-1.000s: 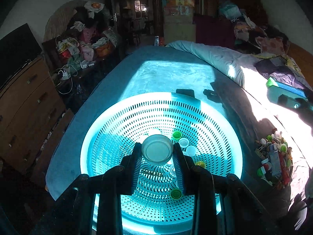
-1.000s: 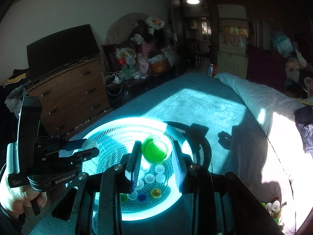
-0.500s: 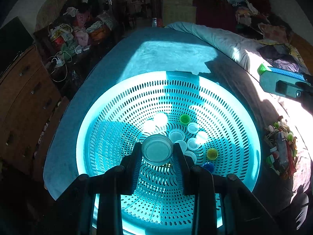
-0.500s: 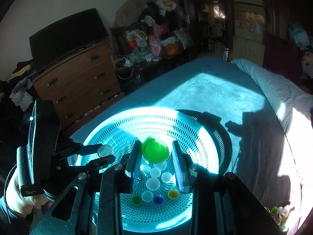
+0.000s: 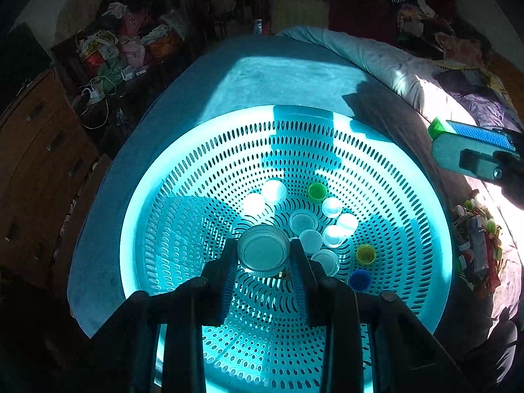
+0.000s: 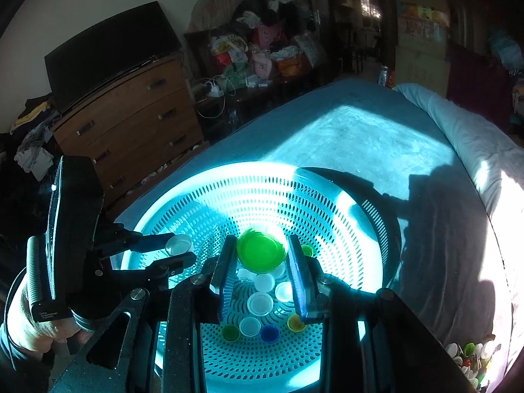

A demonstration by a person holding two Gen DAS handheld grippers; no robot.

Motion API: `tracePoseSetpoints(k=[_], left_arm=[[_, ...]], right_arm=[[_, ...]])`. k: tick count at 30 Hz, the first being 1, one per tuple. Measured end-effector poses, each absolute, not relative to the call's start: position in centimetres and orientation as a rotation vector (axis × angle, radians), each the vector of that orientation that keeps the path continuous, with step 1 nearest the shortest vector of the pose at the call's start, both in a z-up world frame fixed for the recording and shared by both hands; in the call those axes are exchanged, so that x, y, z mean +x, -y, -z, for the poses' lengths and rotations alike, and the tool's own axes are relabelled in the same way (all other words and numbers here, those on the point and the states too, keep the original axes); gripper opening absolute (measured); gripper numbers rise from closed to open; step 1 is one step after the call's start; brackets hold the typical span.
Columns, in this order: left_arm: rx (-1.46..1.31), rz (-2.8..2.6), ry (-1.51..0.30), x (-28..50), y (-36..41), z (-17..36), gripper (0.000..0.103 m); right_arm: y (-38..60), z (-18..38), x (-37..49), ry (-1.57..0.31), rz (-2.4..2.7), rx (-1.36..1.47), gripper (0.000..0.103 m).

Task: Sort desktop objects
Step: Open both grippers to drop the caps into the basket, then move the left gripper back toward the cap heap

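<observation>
Setting: a blue-covered bed (image 6: 360, 131) in a cluttered room, with a round perforated turquoise basket (image 5: 183, 177) resting on it in strong sunlight
Left gripper (image 5: 263, 252): jaws drawn in tight on a wide white lid (image 5: 263, 251), holding it by its rim over the middle of the basket, clear of the floor as far as can be judged
Right gripper (image 6: 262, 255): jaws closed on a large green lid (image 6: 261, 251), gripped edge to edge above the basket's centre
Already in the basket: a cluster of small bottle caps (image 5: 322, 229), mostly white, with a green, a yellow and a blue one, lying to the right of the left gripper's lid
Not yet sorted: a heap of mixed small items (image 5: 476, 239) on the bed just outside the basket's right rim
Person: a hand (image 6: 26, 324) grips the left tool's handle at the lower left of the right wrist view
Risk, collision: both grippers hang over the same small area, so the tools could knock together and jolt a lid loose
Risk, bounce: a lid let go from high up could roll on the sloped wall or scatter the caps beneath
Risk, glare: bright light washes out the white caps, making their edges hard to tell
</observation>
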State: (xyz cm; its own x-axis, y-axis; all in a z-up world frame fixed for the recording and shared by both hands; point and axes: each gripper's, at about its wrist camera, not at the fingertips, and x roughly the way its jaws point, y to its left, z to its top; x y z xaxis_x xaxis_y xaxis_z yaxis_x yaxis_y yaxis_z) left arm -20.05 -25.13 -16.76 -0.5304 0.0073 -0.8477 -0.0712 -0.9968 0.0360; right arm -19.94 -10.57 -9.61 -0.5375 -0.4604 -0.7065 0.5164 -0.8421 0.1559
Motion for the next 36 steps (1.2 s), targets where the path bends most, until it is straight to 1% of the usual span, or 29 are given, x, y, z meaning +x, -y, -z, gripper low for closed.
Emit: tracePoseSetpoints(k=[16,20,21,22,23,24,25,29,31,32,33,34,35,36], left_arm=[[-1.513,-2.707,-0.101,-20.7,25.8,17.2,0.032],[-1.532,-2.721,-0.102,-21.1,26.3,17.5,0.033],[-1.54,-2.724,-0.103,-21.2,26.5,17.6,0.033],[-1.552,-2.73,-0.103,-21.4,26.7,17.7,0.039],[-1.549,-2.744,-0.104,-21.3,26.9,17.6,0.044],[-1.544,-2.755,-0.107,-21.3,27.1,17.5,0.05],[-1.539,-2.764,-0.109,-21.3,27.2,17.4,0.05],[-1.48,-2.79,-0.116,-20.7,26.7,16.0,0.05],[-1.381,-2.806,-0.133,-19.7,25.1,14.2,0.05],[-1.306,-2.799,-0.157,-18.7,23.6,13.2,0.05],[-1.218,-2.787,-0.192,-17.3,21.6,12.1,0.05],[-1.126,-2.77,-0.226,-15.6,19.4,11.1,0.057],[-1.039,-2.736,-0.262,-13.8,17.1,10.4,0.067],[-0.967,-2.704,-0.307,-12.1,14.6,10.0,0.092]], right_arm=[[11.0,10.2,-20.4,-0.1,2.337,1.063,0.028],[11.0,10.5,-20.6,-0.096,2.341,1.061,0.03],[10.9,10.6,-20.7,-0.09,2.347,1.056,0.033],[10.8,10.6,-20.8,-0.08,2.347,1.056,0.037],[10.7,10.6,-20.8,-0.072,2.349,1.053,0.053],[10.6,10.5,-20.7,-0.073,2.362,1.039,0.072],[10.5,10.3,-20.5,-0.076,2.376,1.021,0.076],[9.0,9.4,-19.7,-0.037,2.409,0.968,0.076],[7.4,8.4,-18.7,-0.001,2.451,0.909,0.077],[6.3,7.6,-17.7,0.017,2.478,0.857,0.079],[4.9,6.8,-16.4,0.019,2.516,0.799,0.084],[3.2,6.1,-14.7,0.003,2.577,0.726,0.088],[1.3,5.5,-12.7,-0.022,2.655,0.642,0.101],[-0.8,5.1,-10.5,-0.05,2.741,0.556,0.103]])
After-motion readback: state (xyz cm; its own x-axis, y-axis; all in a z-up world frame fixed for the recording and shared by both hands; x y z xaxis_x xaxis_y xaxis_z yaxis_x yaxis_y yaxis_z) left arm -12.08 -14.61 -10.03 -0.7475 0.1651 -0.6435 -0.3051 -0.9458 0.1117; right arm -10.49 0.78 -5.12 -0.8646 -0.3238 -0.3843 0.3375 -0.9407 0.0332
